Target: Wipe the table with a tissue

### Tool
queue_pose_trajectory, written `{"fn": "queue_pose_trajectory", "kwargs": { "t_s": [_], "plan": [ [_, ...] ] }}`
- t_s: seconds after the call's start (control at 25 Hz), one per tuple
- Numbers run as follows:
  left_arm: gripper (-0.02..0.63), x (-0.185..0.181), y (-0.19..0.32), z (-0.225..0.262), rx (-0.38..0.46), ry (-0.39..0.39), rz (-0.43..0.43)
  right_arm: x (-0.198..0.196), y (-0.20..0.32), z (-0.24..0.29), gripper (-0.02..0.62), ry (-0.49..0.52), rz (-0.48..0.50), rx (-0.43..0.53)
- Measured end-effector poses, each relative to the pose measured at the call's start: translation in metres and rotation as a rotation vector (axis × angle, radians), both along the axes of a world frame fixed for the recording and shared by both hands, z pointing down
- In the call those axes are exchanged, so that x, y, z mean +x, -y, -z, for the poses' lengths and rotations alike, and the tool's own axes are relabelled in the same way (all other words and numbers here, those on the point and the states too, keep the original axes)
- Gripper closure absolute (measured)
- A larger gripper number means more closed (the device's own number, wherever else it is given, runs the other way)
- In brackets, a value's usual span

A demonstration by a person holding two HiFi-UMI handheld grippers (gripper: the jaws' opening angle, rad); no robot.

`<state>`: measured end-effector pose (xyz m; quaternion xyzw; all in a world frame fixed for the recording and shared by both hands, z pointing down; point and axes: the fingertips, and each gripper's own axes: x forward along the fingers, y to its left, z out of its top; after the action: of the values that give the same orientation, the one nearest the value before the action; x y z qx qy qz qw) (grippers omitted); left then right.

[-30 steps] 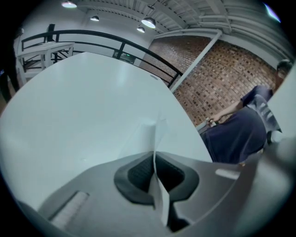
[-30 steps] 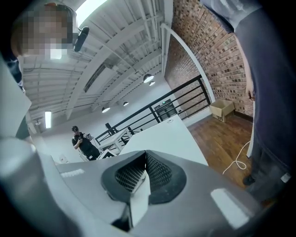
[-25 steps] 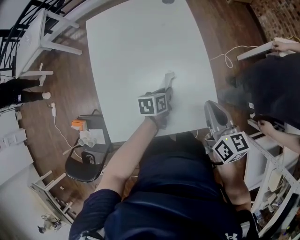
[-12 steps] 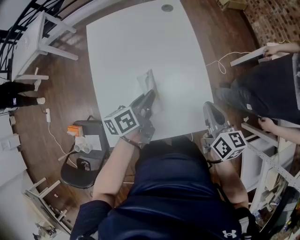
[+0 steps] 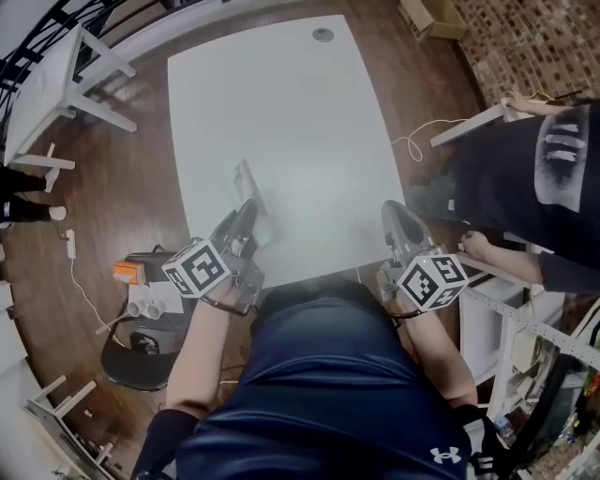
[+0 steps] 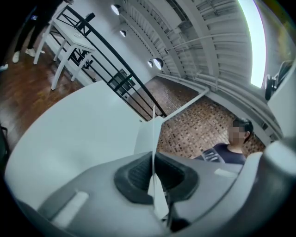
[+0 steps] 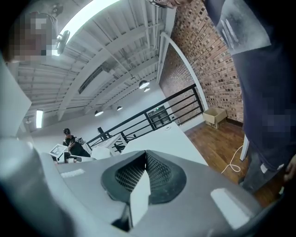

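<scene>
A white tissue stands up from the white table near its front left part. My left gripper is shut on the tissue's lower end. In the left gripper view the thin tissue rises from between the dark pads of the left gripper over the table. My right gripper hangs at the table's front right edge, apart from the tissue. In the right gripper view the right gripper has its jaws together, a pale sliver showing between the pads.
A black chair with small items on it stands left of me. A person in dark clothes stands close on the right beside white shelving. A white cable lies on the wooden floor. A cardboard box sits at the far right.
My left gripper has dragged the tissue leftward and toward the table's near edge. The right gripper has stayed by the front right edge.
</scene>
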<state>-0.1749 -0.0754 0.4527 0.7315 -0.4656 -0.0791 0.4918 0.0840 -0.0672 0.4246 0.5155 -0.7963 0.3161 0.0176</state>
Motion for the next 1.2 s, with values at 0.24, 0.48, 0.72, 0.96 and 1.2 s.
{"fn": "queue_pose_trajectory", "kwargs": {
  "t_s": [0.24,0.48,0.72,0.96,1.2],
  "plan": [
    [0.600,0.000,-0.006,0.012,0.033,-0.033,-0.036,-0.007,-0.009,0.006,0.584,-0.017,-0.001,0.006],
    [0.600,-0.005,-0.010,0.029,0.061,-0.050,-0.040,-0.023,-0.013,0.009,0.584,-0.016,0.015,0.012],
    [0.600,-0.022,-0.018,0.027,0.048,-0.029,-0.003,-0.029,-0.008,0.009,0.584,-0.013,0.024,0.012],
    [0.600,-0.043,-0.029,0.010,0.004,0.005,0.061,-0.030,-0.005,0.003,0.584,-0.012,0.037,-0.001],
    [0.600,-0.056,-0.041,0.008,-0.005,0.005,0.102,-0.033,0.001,0.000,0.584,-0.007,0.051,-0.005]
  ]
}}
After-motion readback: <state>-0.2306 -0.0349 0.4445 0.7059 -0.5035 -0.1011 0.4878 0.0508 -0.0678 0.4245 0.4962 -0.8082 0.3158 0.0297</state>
